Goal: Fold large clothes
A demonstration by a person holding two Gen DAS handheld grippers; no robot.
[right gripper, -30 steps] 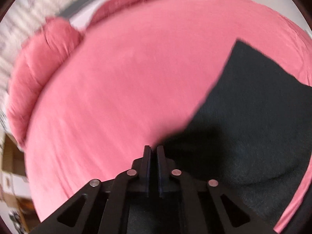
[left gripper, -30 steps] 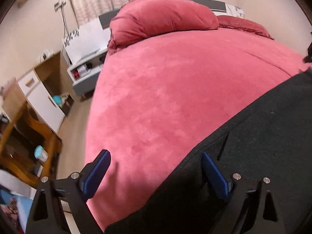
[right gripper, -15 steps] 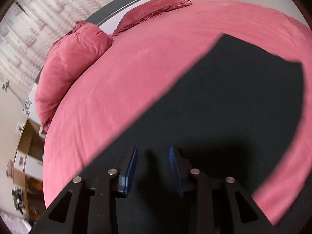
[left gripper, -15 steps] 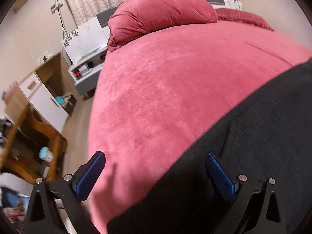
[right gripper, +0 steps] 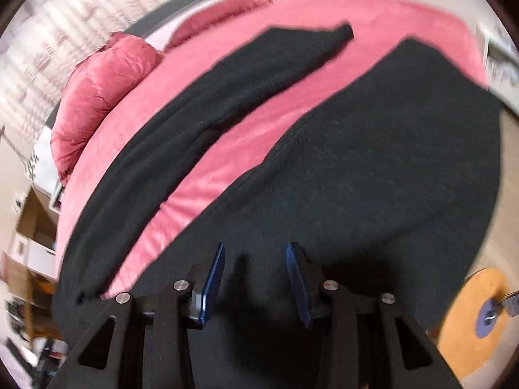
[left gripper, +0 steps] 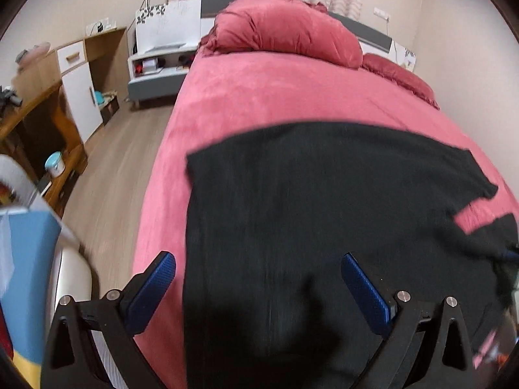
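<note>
Both grippers having swung back over the black garment [left gripper: 324,210], we see left gripper [left gripper: 259,287] spread wide, right gripper [right gripper: 254,274] half-parted, both empty, its sleeve [right gripper: 207,107] lying beyond-left.

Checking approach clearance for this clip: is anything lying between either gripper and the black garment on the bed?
Nothing visible does. The black garment lies spread on the pink bedspread directly under both. The left gripper hangs wide open above it, the right gripper partly open, neither gripping cloth. The pillows sit far off at the headboard.
</note>
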